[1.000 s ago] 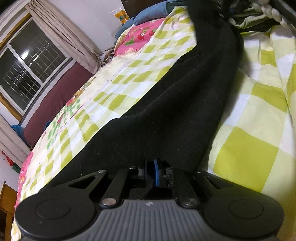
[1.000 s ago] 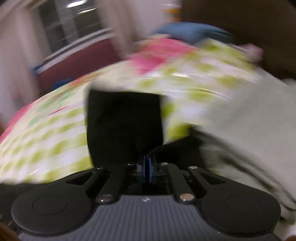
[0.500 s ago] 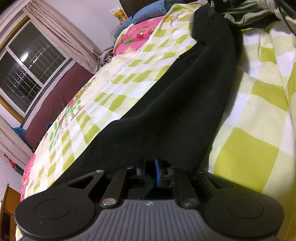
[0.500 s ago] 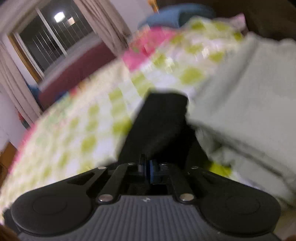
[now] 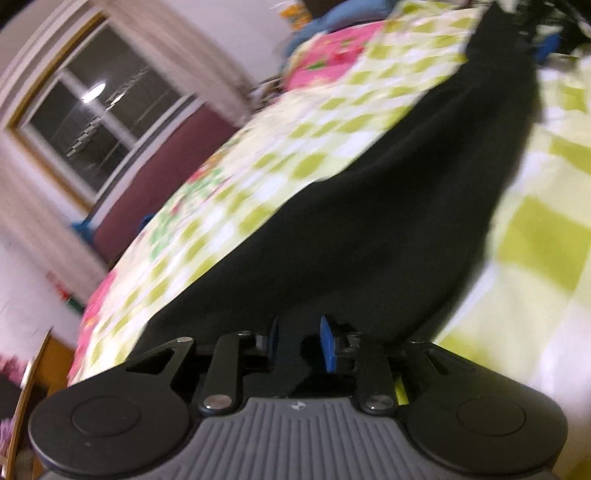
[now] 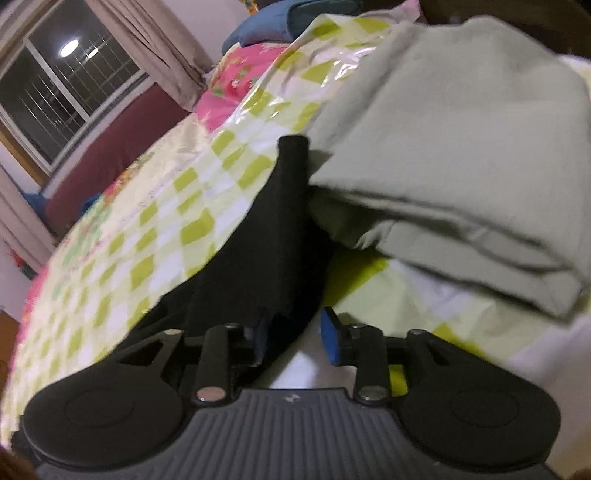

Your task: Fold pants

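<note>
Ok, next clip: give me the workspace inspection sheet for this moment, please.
Surface: bed with green-and-white checked sheet.
Job's things: black pants laid long across the sheet, one end beside the folded pile.
Clutter: folded grey-green cloth; blue pillow at the bed's far end.
Grippers: left tool open, pants fabric between its blue pads; right tool open at the pants' edge.
Cables: nothing seen.
Surroundings: barred window, beige curtain, maroon wall panel.
</note>
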A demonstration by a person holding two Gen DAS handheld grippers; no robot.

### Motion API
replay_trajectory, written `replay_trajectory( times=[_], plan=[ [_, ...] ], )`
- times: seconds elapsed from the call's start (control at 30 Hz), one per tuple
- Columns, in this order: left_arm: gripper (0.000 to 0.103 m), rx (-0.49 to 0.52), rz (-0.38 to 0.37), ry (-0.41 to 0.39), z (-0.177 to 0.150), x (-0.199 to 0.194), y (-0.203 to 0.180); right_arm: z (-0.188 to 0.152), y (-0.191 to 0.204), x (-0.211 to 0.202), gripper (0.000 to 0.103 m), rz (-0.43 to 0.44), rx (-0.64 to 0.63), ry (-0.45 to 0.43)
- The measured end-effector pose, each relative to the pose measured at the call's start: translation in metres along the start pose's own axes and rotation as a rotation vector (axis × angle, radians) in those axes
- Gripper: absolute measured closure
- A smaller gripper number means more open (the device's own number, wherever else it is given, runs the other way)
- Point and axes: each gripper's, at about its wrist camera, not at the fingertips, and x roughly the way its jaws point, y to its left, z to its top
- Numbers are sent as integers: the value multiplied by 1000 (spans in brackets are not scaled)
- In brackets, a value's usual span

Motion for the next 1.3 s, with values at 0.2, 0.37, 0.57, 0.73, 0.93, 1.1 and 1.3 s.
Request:
replay_trajectory(
  times=[0.2, 0.37, 0.57, 0.73, 0.93, 1.1, 1.3],
  plan=[
    [61, -122, 175, 116, -54, -9, 57, -20, 27, 12, 62, -10, -37, 52],
    [58, -181, 273, 234, -107, 1, 96, -47, 71, -1, 60, -90, -255, 73],
    [50, -307, 339, 242, -141, -12, 128, -74, 107, -3, 55, -78, -287, 124],
    [50, -477, 337, 280, -165, -12, 157, -102, 145, -14, 55, -87, -438, 124],
    [49, -639, 260, 289, -169, 0, 171, -169, 218, -30, 57, -12, -878, 51],
    [47, -869, 115, 229, -186, -16, 190, -225, 277, -27, 57, 226, -1141, 73],
    [38, -1028, 98, 176, -201, -28, 213, -279, 326, -15, 56, 429, -1313, 106]
  ],
)
